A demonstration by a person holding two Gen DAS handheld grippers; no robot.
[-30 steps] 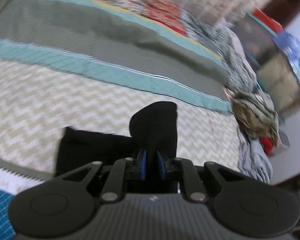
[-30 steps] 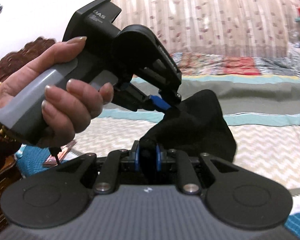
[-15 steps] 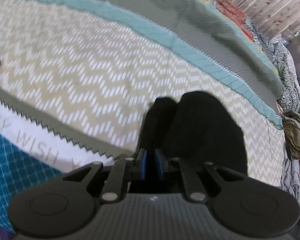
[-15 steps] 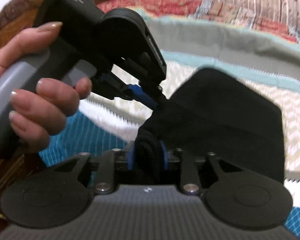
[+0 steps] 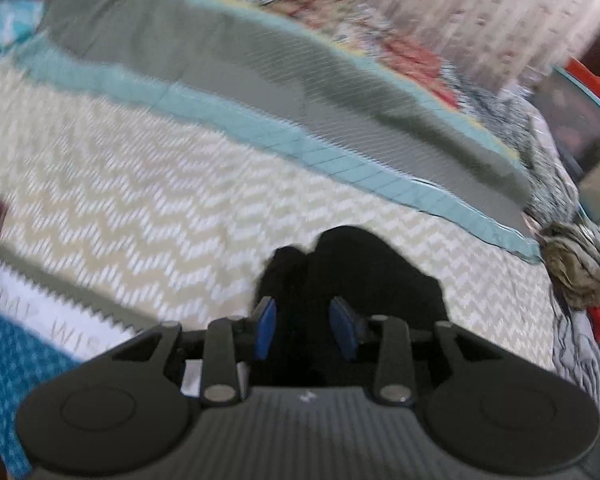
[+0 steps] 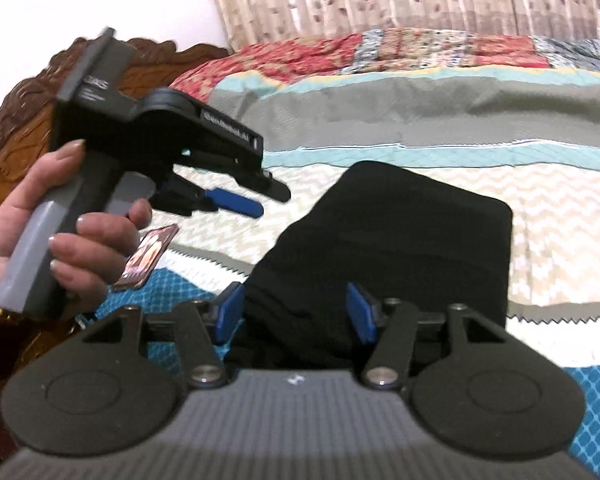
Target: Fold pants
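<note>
The black pants (image 6: pixel 396 240) lie folded on the bed cover (image 6: pixel 560 240), long side running away from both hands. The right gripper (image 6: pixel 296 312) has just opened, cloth loose between its jaws; the left gripper (image 5: pixel 304 330), also just opened, holds nothing

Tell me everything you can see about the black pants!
The pants are plain black soft cloth, folded into a thick, roughly square bundle lying flat on the zigzag bedspread. No leg or waistband can be told apart. The near edge sits between the blue pads of the right gripper, whose jaws have just been opening and no longer pinch it. The left gripper hangs above and to the left, clear of the cloth, its jaws just opened too.
</note>
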